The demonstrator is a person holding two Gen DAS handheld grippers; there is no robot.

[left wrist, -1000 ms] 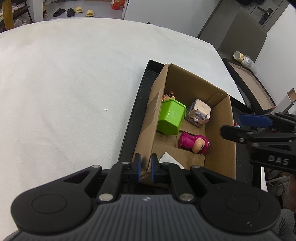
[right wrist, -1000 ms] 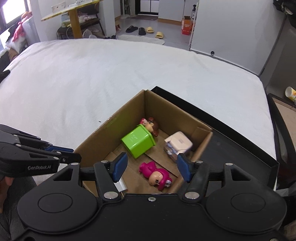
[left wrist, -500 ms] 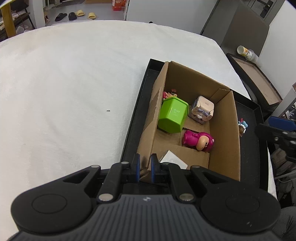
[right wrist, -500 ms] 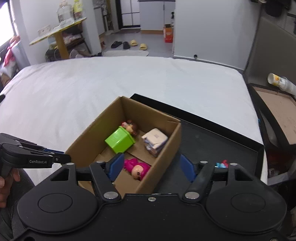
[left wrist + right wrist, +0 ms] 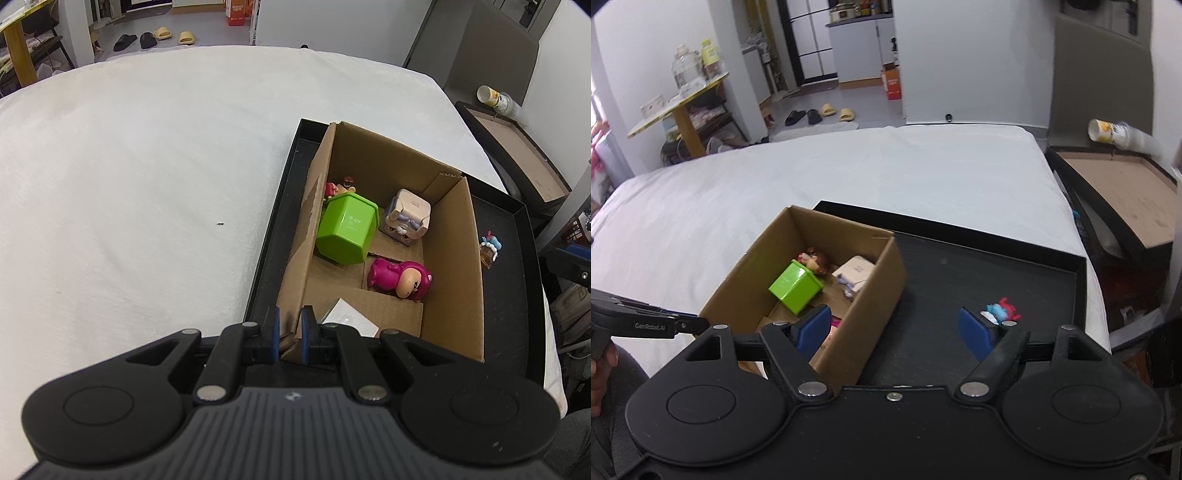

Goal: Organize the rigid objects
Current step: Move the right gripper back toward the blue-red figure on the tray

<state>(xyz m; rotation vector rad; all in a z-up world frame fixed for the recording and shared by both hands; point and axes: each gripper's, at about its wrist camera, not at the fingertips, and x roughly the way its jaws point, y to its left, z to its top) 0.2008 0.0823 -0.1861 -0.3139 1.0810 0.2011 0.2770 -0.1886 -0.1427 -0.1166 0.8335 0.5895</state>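
A cardboard box (image 5: 454, 266) (image 5: 875, 291) stands in a black tray (image 5: 513, 295) (image 5: 997, 266) on the white bed. Inside lie a green cube (image 5: 347, 229) (image 5: 794, 288), a pink figure (image 5: 400, 277), a beige toy (image 5: 408, 218) (image 5: 855, 273) and a small brown-haired figure (image 5: 814, 260). A small blue and red toy (image 5: 489, 247) (image 5: 1001, 310) lies on the tray right of the box. My left gripper (image 5: 287, 332) is shut on the box's near left corner. My right gripper (image 5: 894, 330) is open and empty above the tray, near the blue toy.
A white card (image 5: 351, 319) lies in the box's near end. A second black tray with a brown bottom (image 5: 1123, 199) sits to the right past the bed edge, with a paper cup (image 5: 1108, 133) behind it. The bed (image 5: 129, 184) stretches left.
My right gripper has swung right, from over the box to over the tray, and opened wider. My left gripper has kept its grip on the box corner.
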